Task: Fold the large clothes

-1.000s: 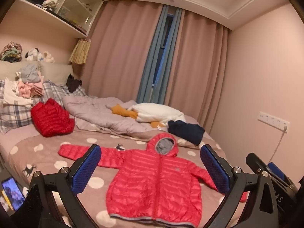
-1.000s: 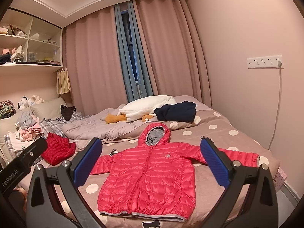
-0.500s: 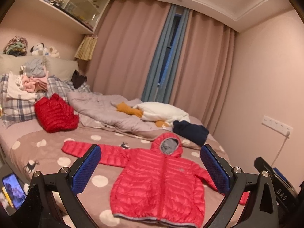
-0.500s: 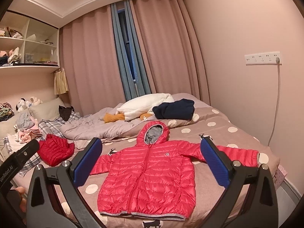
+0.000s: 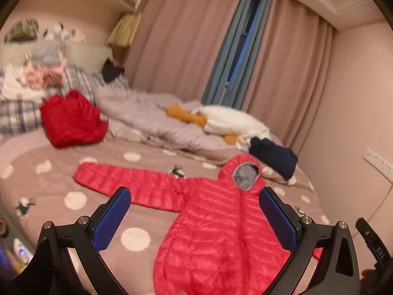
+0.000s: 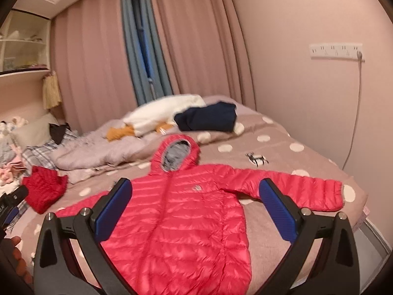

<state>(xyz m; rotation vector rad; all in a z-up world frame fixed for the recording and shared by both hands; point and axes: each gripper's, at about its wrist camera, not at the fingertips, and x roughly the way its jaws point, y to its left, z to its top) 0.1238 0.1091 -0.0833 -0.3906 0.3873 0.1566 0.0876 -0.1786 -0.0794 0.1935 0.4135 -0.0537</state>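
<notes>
A red hooded puffer jacket (image 5: 216, 226) (image 6: 186, 211) lies flat, front up and zipped, on the dotted bedspread, both sleeves spread sideways. Its grey-lined hood (image 6: 175, 153) points toward the curtains. My left gripper (image 5: 195, 218) hovers open above the jacket's left side, near where the sleeve (image 5: 127, 179) joins the body. Over the chest, my right gripper (image 6: 195, 211) also stands open, with the other sleeve (image 6: 299, 186) stretching off to its right. Nothing is between either pair of blue pads.
A folded red puffer garment (image 5: 71, 118) (image 6: 44, 189) sits near the plaid pillows. A crumpled grey duvet (image 5: 147, 120), white and orange plush (image 6: 159, 113) and navy garment (image 6: 208, 118) lie behind the hood. The wall with a socket strip (image 6: 336, 51) is close on the right; the bed edge (image 6: 356, 221) is there.
Both grippers have moved forward and down toward the jacket, which now looms larger in both views. The jaws stayed open and the jacket has not moved.
</notes>
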